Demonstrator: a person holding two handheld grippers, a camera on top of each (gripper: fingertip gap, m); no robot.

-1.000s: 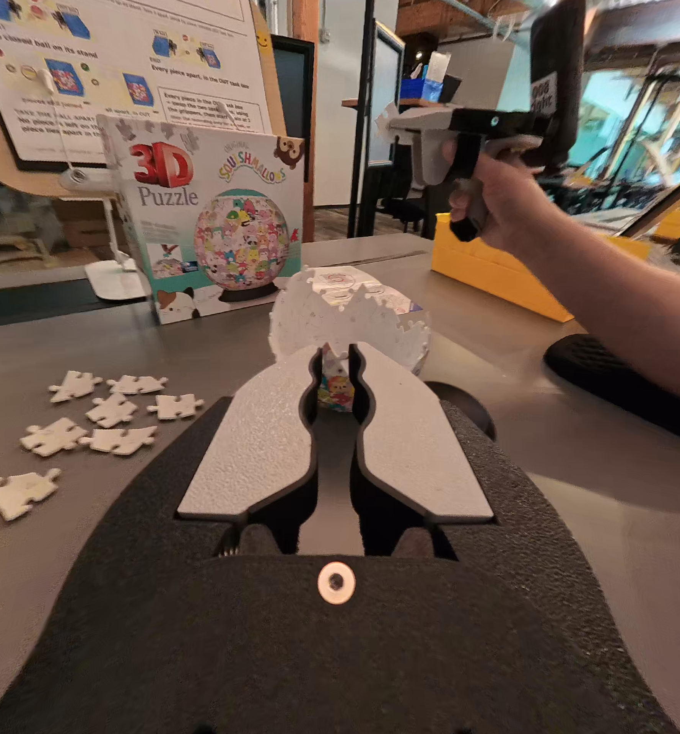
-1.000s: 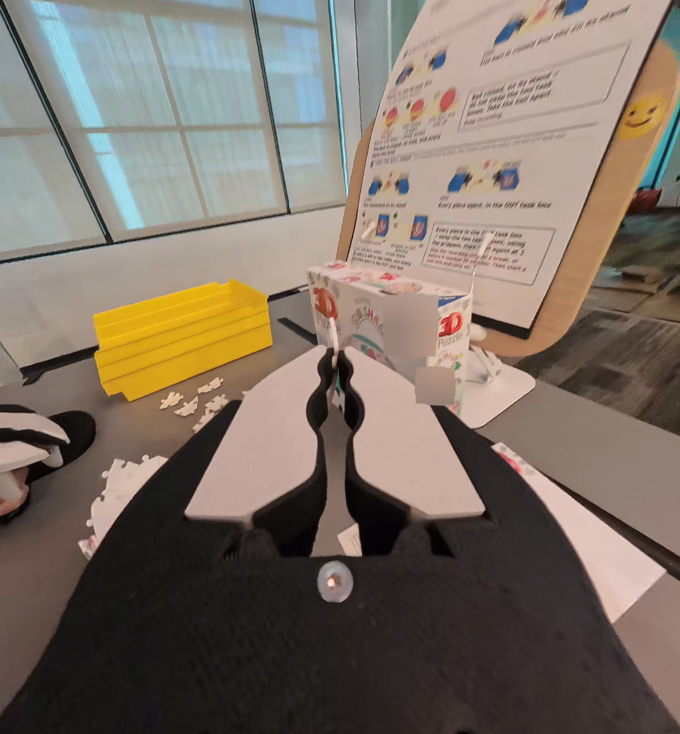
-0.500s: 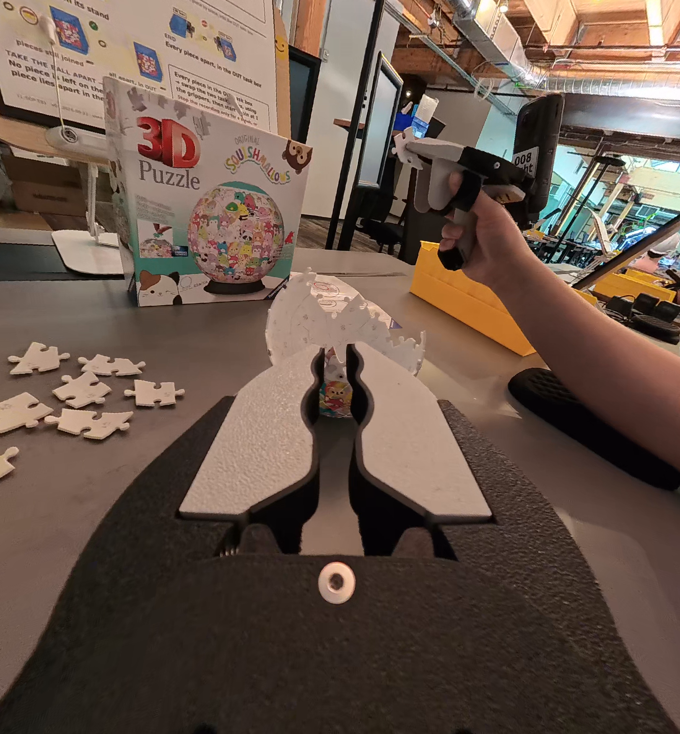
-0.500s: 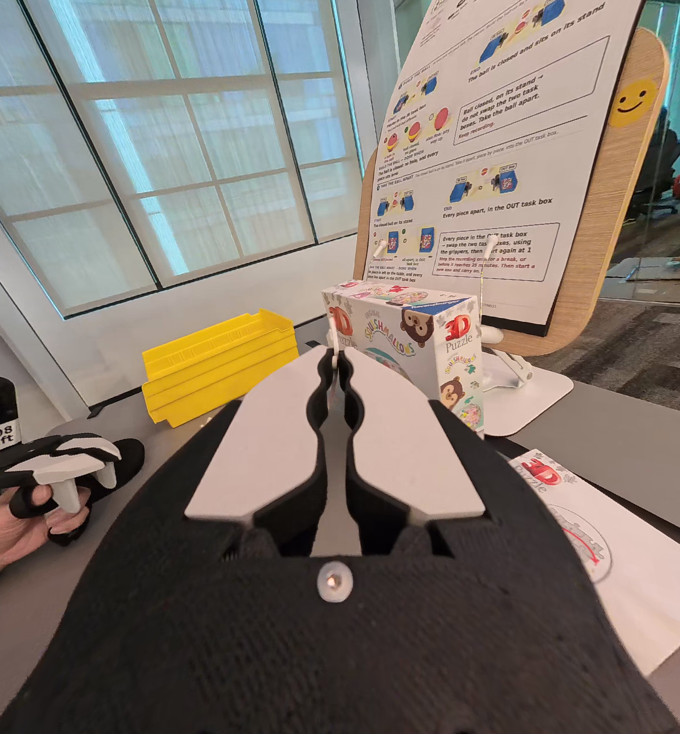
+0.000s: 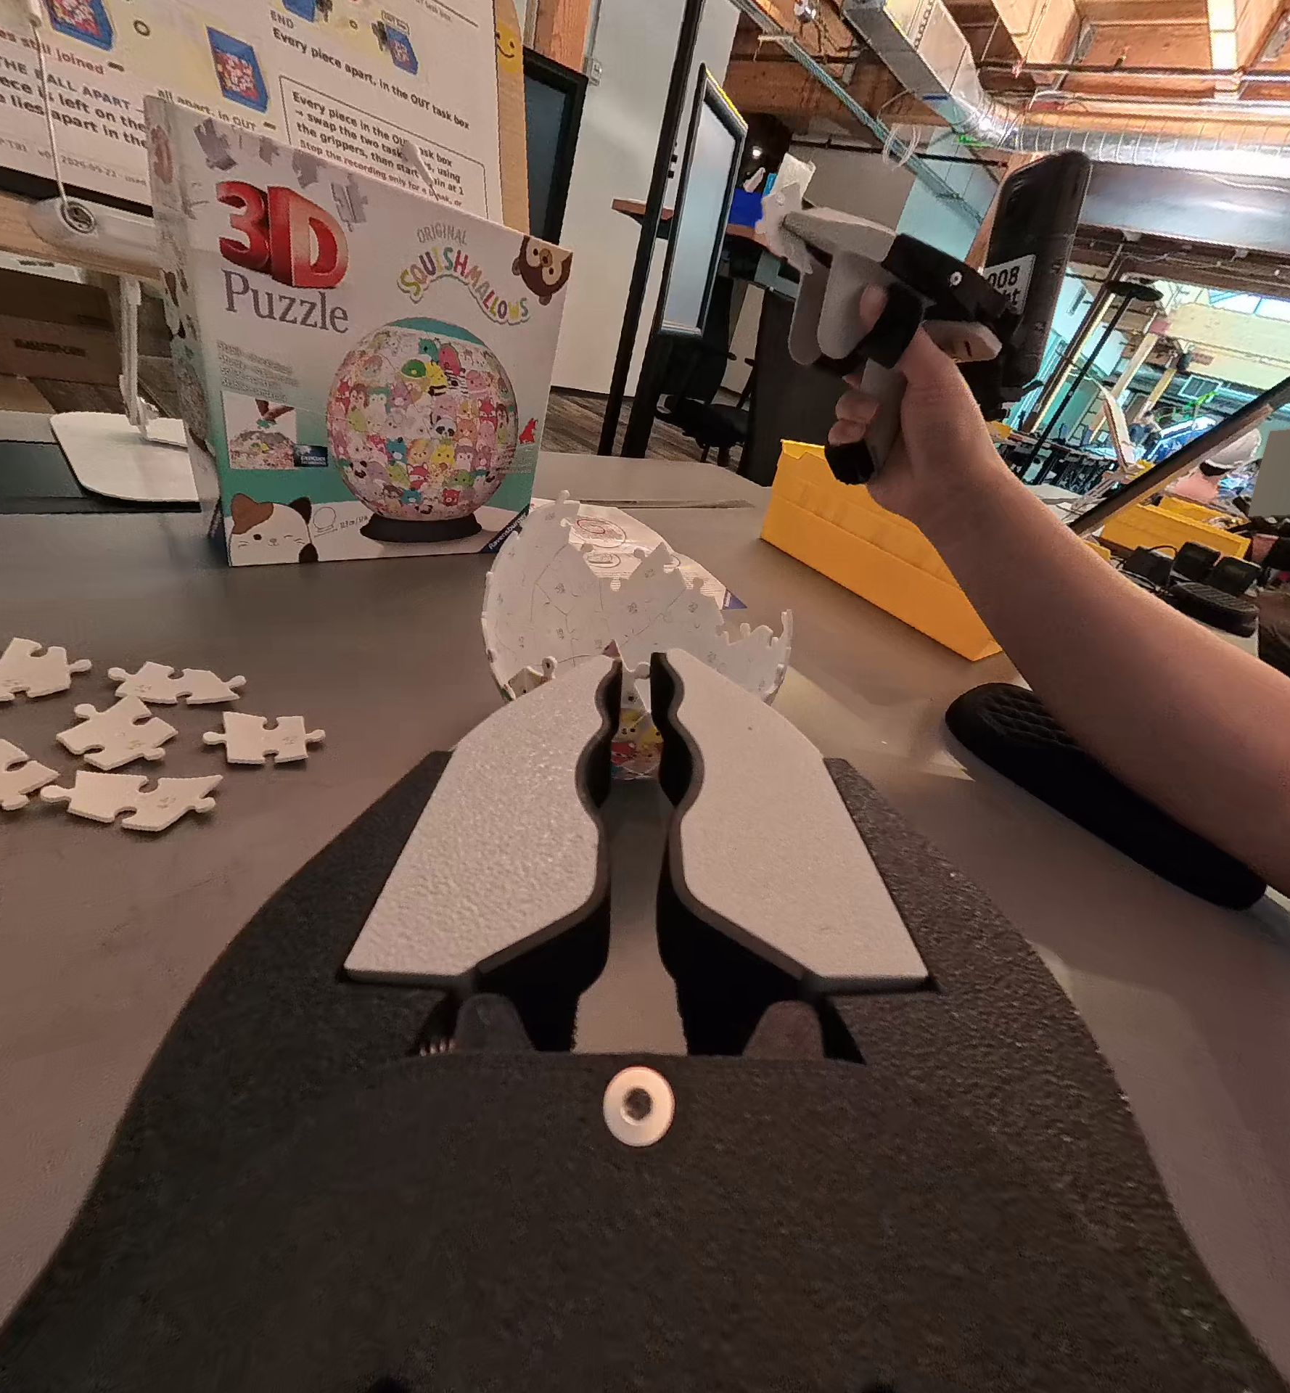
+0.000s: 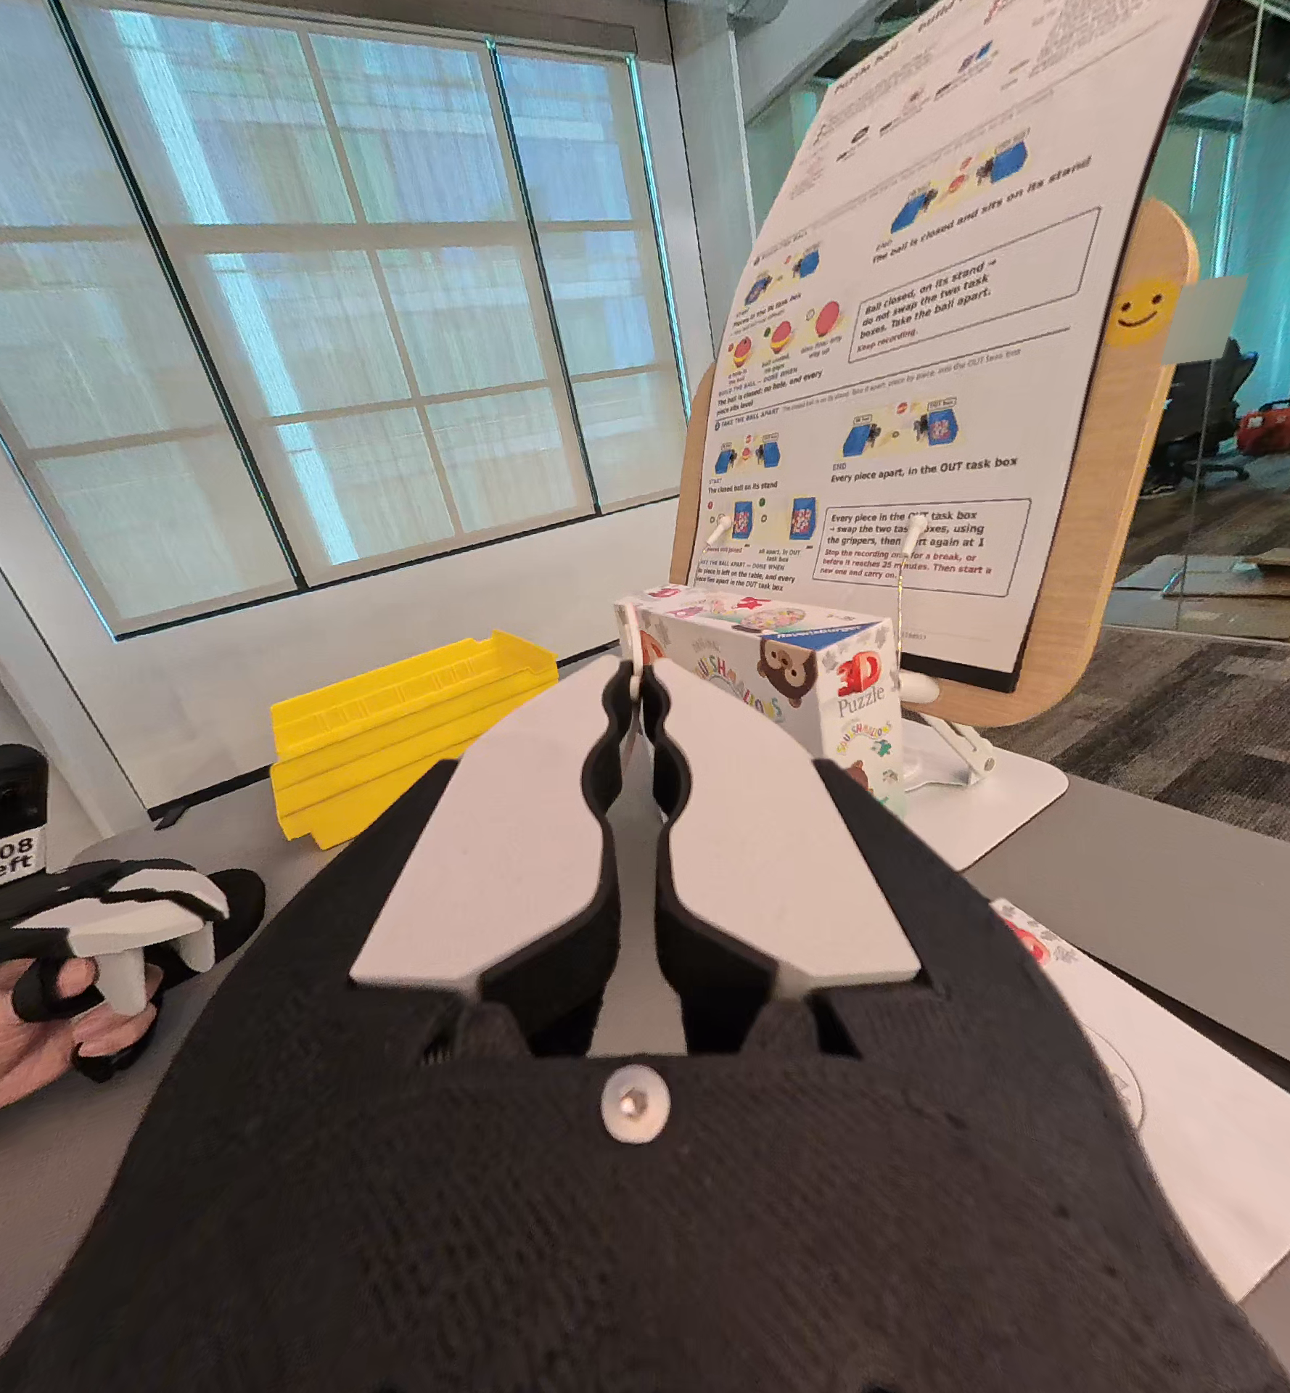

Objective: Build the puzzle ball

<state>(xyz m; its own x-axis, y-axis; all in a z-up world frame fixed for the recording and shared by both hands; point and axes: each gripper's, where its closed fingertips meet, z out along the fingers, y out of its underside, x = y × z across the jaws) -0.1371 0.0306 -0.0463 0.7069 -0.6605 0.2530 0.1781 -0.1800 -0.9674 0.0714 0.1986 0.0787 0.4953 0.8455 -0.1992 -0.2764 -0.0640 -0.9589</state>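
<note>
Grey table: left gripper pinches the light, fragile half-ball rim; right gripper, at two o'clock, clamps a thin piece.

an open-plan office: carpet tiles, office chair, big windows, exposed ducts.

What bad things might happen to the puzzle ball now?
The left tool pinches only the thin rim of the half-built ball, so squeezing or tugging might pop joined pieces apart. The right tool holds one small piece by its edge, high above the table; it may slip and fall.
</note>
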